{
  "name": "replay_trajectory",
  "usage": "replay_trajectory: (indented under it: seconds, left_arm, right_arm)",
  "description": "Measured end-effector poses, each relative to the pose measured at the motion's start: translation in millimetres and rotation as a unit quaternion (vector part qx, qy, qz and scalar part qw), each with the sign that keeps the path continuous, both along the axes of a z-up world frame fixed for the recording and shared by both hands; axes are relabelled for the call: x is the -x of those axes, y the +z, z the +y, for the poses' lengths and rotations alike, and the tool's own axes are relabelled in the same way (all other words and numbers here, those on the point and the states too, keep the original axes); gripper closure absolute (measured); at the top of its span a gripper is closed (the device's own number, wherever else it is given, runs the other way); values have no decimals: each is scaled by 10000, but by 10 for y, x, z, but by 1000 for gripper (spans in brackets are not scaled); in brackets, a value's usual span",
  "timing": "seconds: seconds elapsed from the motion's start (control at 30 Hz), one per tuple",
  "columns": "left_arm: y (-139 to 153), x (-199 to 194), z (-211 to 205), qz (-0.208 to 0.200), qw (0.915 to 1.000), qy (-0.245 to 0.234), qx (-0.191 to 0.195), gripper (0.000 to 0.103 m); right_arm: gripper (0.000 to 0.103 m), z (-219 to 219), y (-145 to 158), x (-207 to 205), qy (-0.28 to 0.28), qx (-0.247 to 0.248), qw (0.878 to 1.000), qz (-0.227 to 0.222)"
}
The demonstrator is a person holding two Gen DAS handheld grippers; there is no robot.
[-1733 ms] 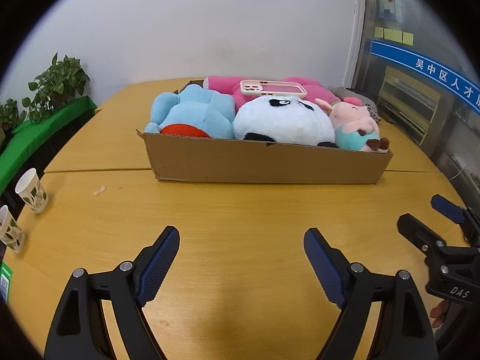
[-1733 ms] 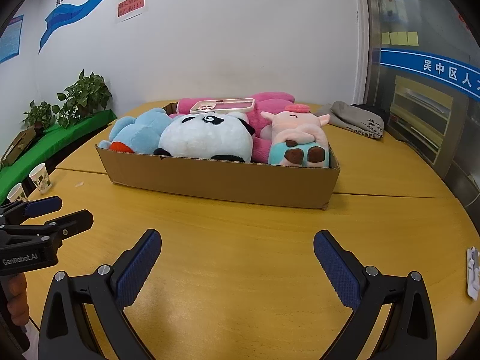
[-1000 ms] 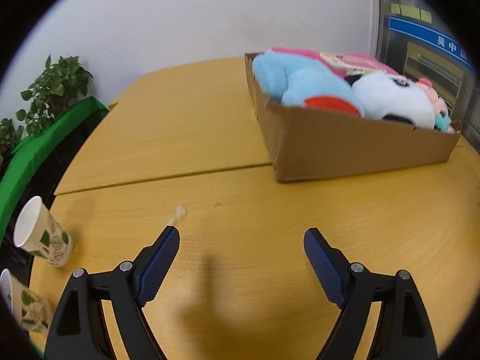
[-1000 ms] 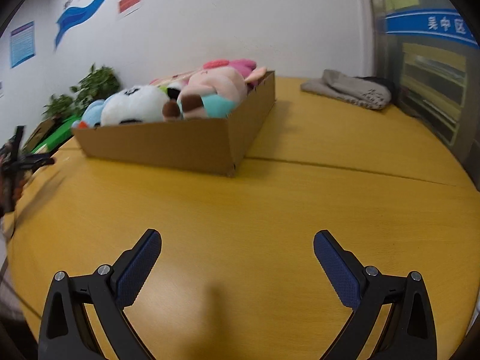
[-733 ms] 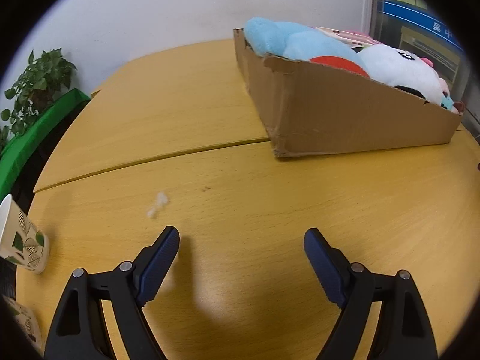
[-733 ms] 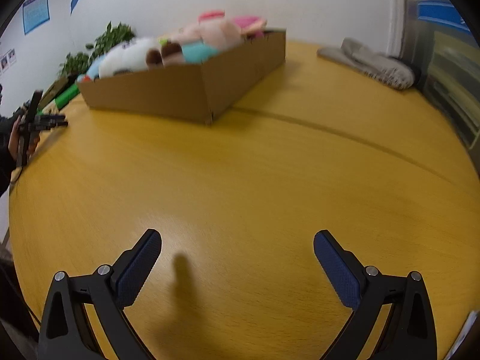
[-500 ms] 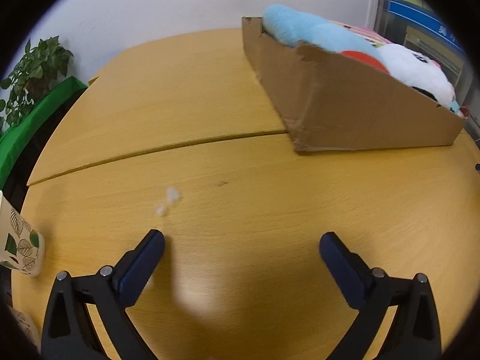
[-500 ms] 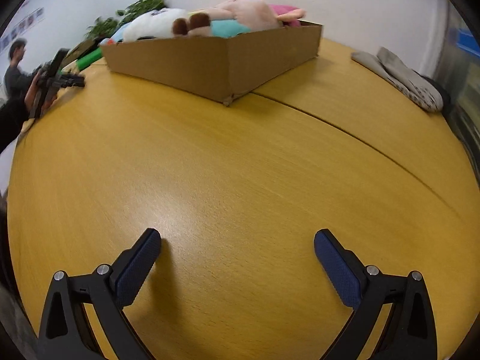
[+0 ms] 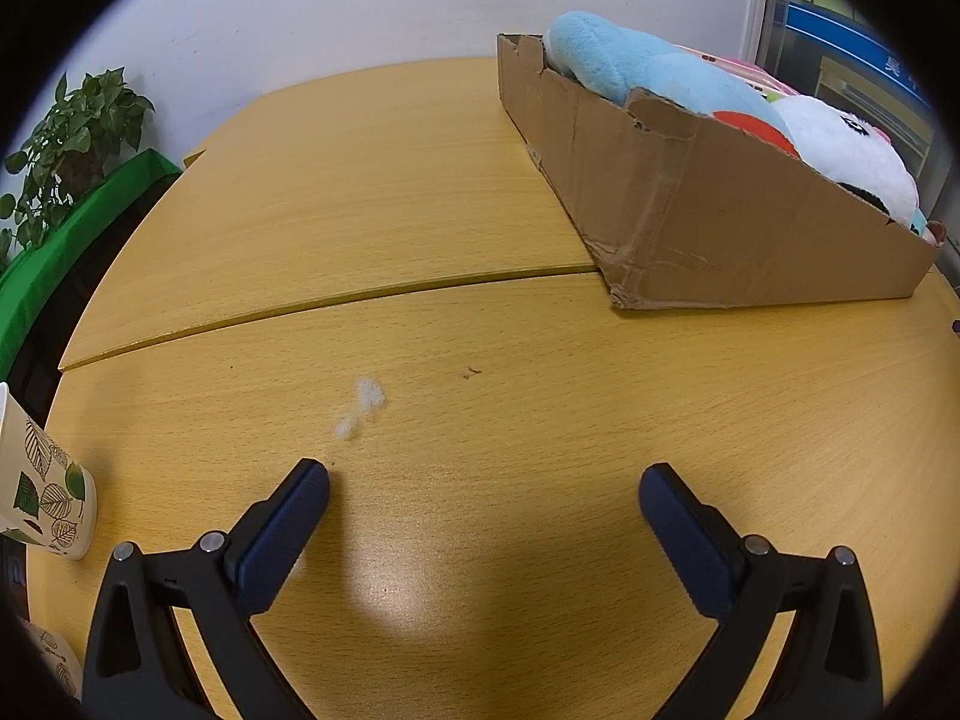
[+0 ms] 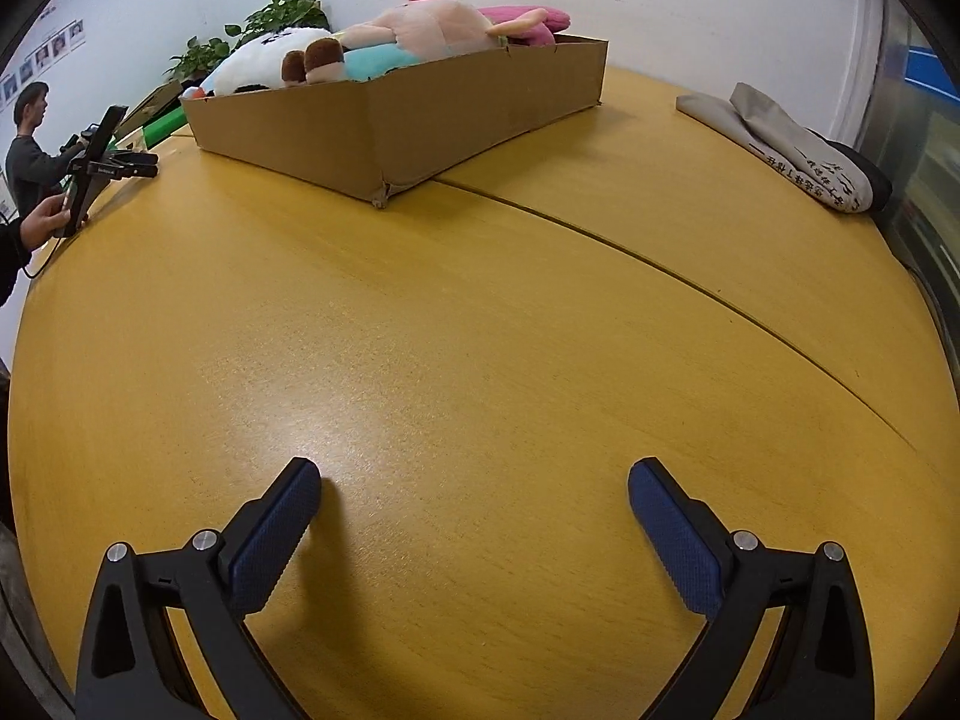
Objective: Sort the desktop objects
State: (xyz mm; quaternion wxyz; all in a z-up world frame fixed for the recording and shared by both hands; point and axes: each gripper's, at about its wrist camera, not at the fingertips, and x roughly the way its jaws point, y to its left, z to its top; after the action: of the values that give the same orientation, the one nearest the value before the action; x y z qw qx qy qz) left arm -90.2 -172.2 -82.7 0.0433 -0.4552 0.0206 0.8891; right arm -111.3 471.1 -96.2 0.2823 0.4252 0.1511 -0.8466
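Note:
A long cardboard box stands on the round wooden table, at the right in the left wrist view. It holds a light blue plush, a white panda plush and a pink phone case. In the right wrist view the box is at the upper left, with a pink pig plush and the panda in it. My left gripper is open and empty, low over bare table. My right gripper is open and empty, low over bare table.
A small white fluff tuft lies just ahead of my left gripper. A leaf-print paper cup stands at the left table edge. Grey folded cloth lies at the far right. Potted plants stand behind. My left gripper shows in the right wrist view.
Both grippers have swung outward and dropped close to the table. The left view turned left, the box sliding to the right; the right view turned right, the box sliding left. Both stayed open.

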Motion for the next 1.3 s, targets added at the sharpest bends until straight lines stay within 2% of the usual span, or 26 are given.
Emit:
replay_trajectory:
  seconds: [1.3]
  left_arm:
    - [-40,125,-101,7,10000,4,2,0]
  right_arm:
    - [0,46,60,127,114,26,9999,-41]
